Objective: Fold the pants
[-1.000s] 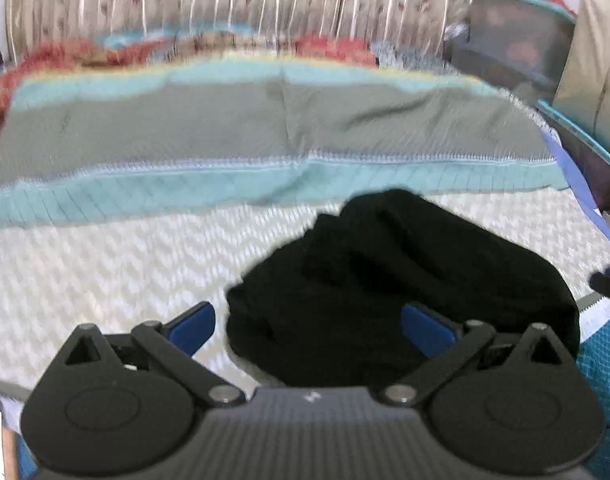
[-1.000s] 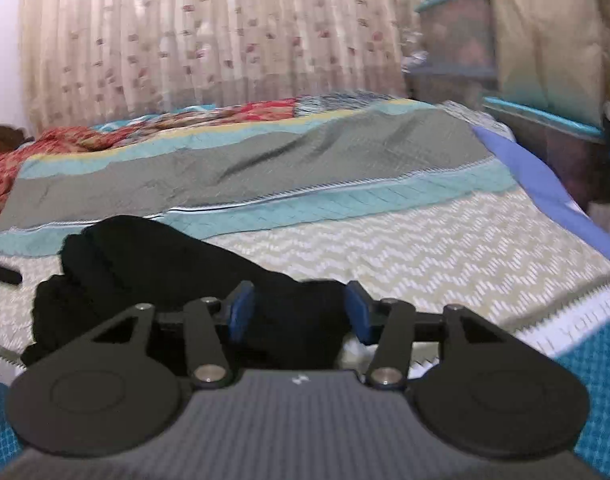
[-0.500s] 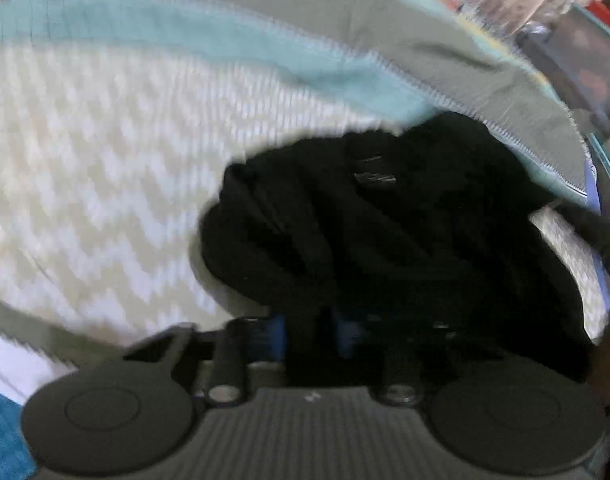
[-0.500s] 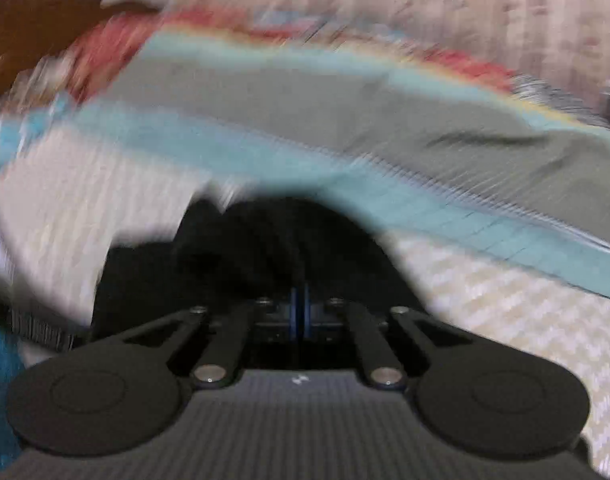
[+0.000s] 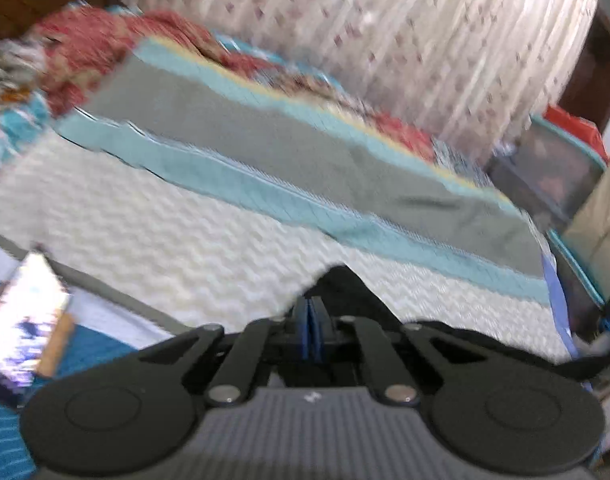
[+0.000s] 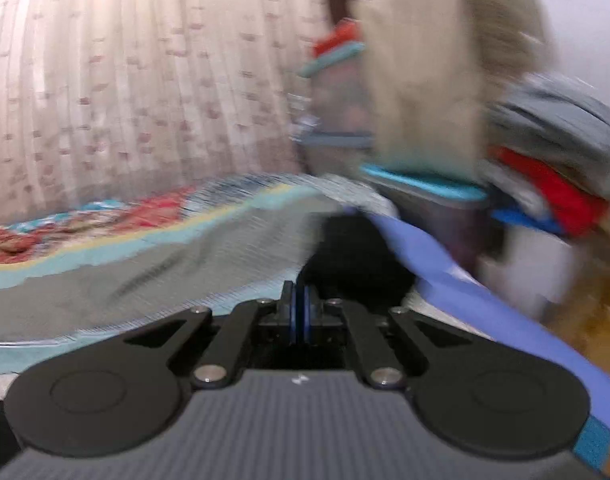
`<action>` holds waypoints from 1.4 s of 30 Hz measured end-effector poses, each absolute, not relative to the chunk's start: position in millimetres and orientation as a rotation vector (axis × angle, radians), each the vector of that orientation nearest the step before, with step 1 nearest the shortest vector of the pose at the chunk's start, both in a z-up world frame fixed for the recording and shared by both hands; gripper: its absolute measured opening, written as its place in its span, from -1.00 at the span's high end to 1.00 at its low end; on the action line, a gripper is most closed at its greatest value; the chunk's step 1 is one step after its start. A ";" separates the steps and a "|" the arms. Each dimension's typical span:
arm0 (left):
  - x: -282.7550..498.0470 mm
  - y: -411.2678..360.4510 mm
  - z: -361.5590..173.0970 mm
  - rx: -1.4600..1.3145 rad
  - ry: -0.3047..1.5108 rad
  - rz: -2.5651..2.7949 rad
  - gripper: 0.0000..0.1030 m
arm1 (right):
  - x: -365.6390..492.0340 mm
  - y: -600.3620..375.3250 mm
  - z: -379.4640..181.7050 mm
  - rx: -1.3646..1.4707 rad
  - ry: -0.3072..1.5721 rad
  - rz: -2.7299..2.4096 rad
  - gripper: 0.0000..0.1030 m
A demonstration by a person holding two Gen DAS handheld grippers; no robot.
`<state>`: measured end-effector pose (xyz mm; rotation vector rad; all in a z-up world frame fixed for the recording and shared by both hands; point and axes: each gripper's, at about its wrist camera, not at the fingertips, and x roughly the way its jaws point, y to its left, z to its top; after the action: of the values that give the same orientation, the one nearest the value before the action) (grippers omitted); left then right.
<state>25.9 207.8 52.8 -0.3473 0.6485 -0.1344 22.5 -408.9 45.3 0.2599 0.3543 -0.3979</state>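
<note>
Both tools have swung up off the bed [image 5: 153, 248]; left tool [image 5: 312, 322] and right tool [image 6: 299, 312] each pinch the pants [image 5: 347, 286], lifted to spread them.

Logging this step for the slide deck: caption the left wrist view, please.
Left gripper, jaws pinched on black pants, above the zigzag bedspread.

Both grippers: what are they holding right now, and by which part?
Left gripper and right gripper are each shut on the black pants, pinching a fold of fabric at the pads. Which part of the garment cannot be told.
</note>
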 end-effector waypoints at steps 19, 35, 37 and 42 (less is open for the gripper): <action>134.2 162.8 -63.1 -0.462 1.073 -0.148 0.08 | -94.7 -457.3 -17.9 0.570 0.360 -0.581 0.20; 36.1 205.7 93.9 -0.528 0.822 -0.183 0.77 | -97.9 -447.6 -85.5 0.690 0.702 -0.297 0.32; 26.2 210.6 102.7 -0.528 0.819 -0.168 0.77 | -108.5 -445.6 -71.6 0.682 0.642 -0.229 0.31; 12.9 211.3 103.5 -0.510 0.828 -0.152 0.77 | -106.3 -453.5 -69.5 0.817 0.601 -0.135 0.00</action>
<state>12.9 211.3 103.5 -0.5099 0.8279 -0.1524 -106.3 -453.5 -69.5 0.8166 0.6011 -0.1348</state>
